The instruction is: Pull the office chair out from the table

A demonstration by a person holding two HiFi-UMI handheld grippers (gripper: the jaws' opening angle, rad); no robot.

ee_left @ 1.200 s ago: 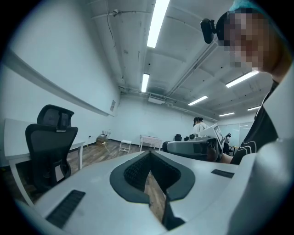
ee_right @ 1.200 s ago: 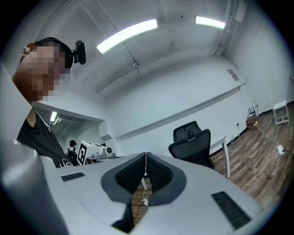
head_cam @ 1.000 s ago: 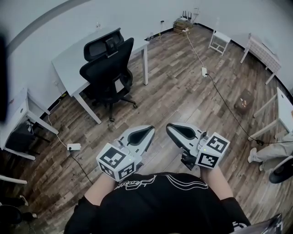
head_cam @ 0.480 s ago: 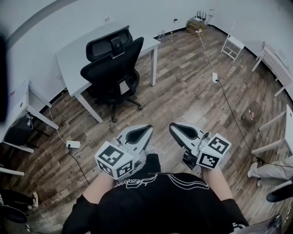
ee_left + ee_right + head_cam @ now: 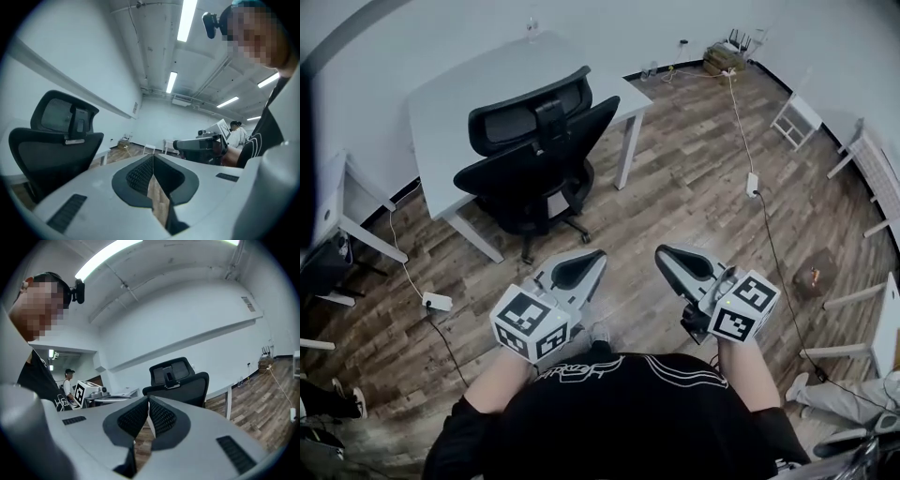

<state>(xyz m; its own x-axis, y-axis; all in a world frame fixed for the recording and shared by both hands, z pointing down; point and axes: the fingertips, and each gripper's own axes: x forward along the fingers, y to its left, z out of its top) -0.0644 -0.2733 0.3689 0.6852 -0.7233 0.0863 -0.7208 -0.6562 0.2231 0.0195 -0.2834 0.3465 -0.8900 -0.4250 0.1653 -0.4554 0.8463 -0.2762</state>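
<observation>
A black office chair (image 5: pixel 534 150) with a mesh back and headrest is tucked under the white table (image 5: pixel 478 94), its back turned toward me. It also shows at the left of the left gripper view as the chair (image 5: pixel 54 145) and ahead in the right gripper view as the chair (image 5: pixel 180 380). My left gripper (image 5: pixel 596 255) and right gripper (image 5: pixel 662 253) hover side by side above the wooden floor, short of the chair. Both are shut with nothing between the jaws.
A white power strip (image 5: pixel 437 301) and its cable lie on the floor at the left. Another cable with a strip (image 5: pixel 752 183) runs across the floor on the right. A second white desk (image 5: pixel 337 202) stands at the left, small white furniture (image 5: pixel 795 117) at the far right.
Both grippers and the person have moved forward toward the chair and table, which now appear larger and closer. The jaws stayed shut.
</observation>
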